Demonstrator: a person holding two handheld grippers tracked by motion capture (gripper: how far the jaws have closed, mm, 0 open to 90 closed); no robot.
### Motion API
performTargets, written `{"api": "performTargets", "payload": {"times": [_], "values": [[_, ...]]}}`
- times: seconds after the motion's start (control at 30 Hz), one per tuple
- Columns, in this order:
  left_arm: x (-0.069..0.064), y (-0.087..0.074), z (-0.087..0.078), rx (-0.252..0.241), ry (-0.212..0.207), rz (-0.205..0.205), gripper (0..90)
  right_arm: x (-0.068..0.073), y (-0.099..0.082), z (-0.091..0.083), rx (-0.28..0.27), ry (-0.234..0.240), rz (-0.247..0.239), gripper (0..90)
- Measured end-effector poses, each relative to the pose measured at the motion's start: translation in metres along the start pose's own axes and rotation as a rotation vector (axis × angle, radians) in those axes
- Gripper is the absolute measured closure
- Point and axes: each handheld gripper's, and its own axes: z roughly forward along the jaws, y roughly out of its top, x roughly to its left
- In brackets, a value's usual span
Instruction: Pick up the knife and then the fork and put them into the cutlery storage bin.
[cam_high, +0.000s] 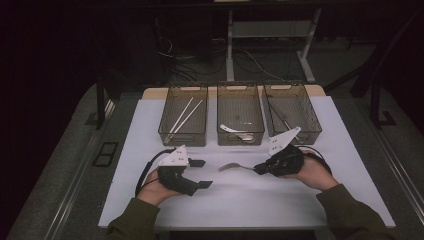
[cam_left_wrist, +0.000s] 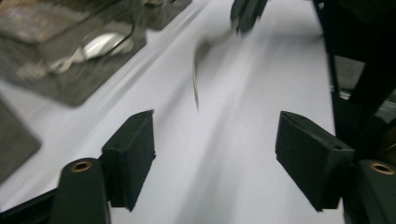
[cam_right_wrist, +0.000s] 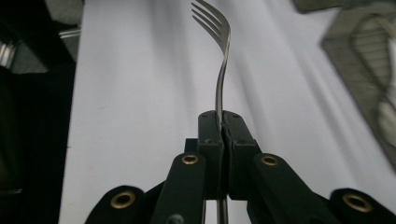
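A metal fork (cam_high: 231, 166) is held level above the white mat (cam_high: 240, 205), its tines pointing left. My right gripper (cam_high: 257, 169) is shut on its handle; in the right gripper view the jaws (cam_right_wrist: 223, 126) pinch the handle and the fork (cam_right_wrist: 223, 42) reaches up and away from them. My left gripper (cam_high: 204, 174) sits at the left of the mat, open, with nothing between its pads. In the blurred left gripper view its jaws (cam_left_wrist: 215, 154) stand wide apart over bare mat, with the fork (cam_left_wrist: 200, 51) and the right gripper (cam_left_wrist: 247, 11) farther off.
Three brown see-through bins stand side by side at the back of the mat. The left bin (cam_high: 182, 138) holds chopsticks, the middle bin (cam_high: 240, 139) holds white spoons (cam_high: 235, 131), and the right bin (cam_high: 311, 116) holds thin metal cutlery. Dark floor and table legs lie beyond.
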Motion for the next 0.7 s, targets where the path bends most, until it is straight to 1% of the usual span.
{"api": "performTargets", "payload": {"times": [0.03, 0.07, 0.1, 0.13, 0.17, 0.2, 0.27, 0.3, 0.33, 0.37, 0.43, 0.53, 0.6, 0.7], "values": [[0.000, -0.003, -0.001, 0.004, 0.008, -0.017, 26.3, -0.003, -0.002, -0.004, -0.009, -0.011, 0.007, 86.9], [0.000, -0.007, -0.002, 0.005, 0.020, -0.019, 24.7, -0.005, -0.003, -0.007, -0.015, -0.018, 0.019, 86.8], [-0.001, -0.010, -0.004, 0.008, 0.032, -0.034, 23.2, -0.007, -0.005, -0.011, -0.022, -0.034, 0.030, 86.8], [-0.001, -0.013, -0.004, -0.002, 0.045, -0.048, 21.9, -0.009, -0.006, -0.014, -0.035, -0.045, 0.054, 86.8], [-0.002, -0.016, -0.006, -0.003, 0.057, -0.062, 19.5, -0.012, -0.007, -0.018, -0.042, -0.055, 0.067, 86.8], [-0.002, -0.018, -0.007, -0.005, 0.066, -0.073, 17.3, -0.015, -0.009, -0.023, -0.048, -0.084, 0.085, 86.9], [-0.003, -0.023, -0.010, -0.014, 0.082, -0.088, 13.7, -0.022, -0.012, -0.030, -0.063, -0.113, 0.115, 86.8], [-0.004, -0.025, -0.012, -0.006, 0.091, -0.085, 13.1, -0.025, -0.013, -0.033, -0.066, -0.130, 0.121, 86.8], [-0.006, -0.027, -0.013, -0.016, 0.102, -0.090, 12.3, -0.028, -0.014, -0.037, -0.072, -0.144, 0.136, 86.9], [-0.006, -0.028, -0.014, -0.015, 0.110, -0.090, 10.4, -0.032, -0.016, -0.041, -0.082, -0.160, 0.154, 86.8], [-0.008, -0.031, -0.015, -0.027, 0.128, -0.102, 7.6, -0.038, -0.019, -0.047, -0.088, -0.193, 0.173, 86.8], [-0.007, -0.034, -0.017, -0.033, 0.154, -0.109, 2.5, -0.048, -0.022, -0.056, -0.105, -0.239, 0.206, 86.8], [-0.006, -0.034, -0.017, -0.041, 0.162, -0.117, 0.0, -0.056, -0.024, -0.062, -0.117, -0.271, 0.228, 86.8], [-0.005, -0.034, -0.017, -0.045, 0.169, -0.129, 0.0, -0.068, -0.026, -0.070, -0.139, -0.317, 0.269, 86.8]]}}
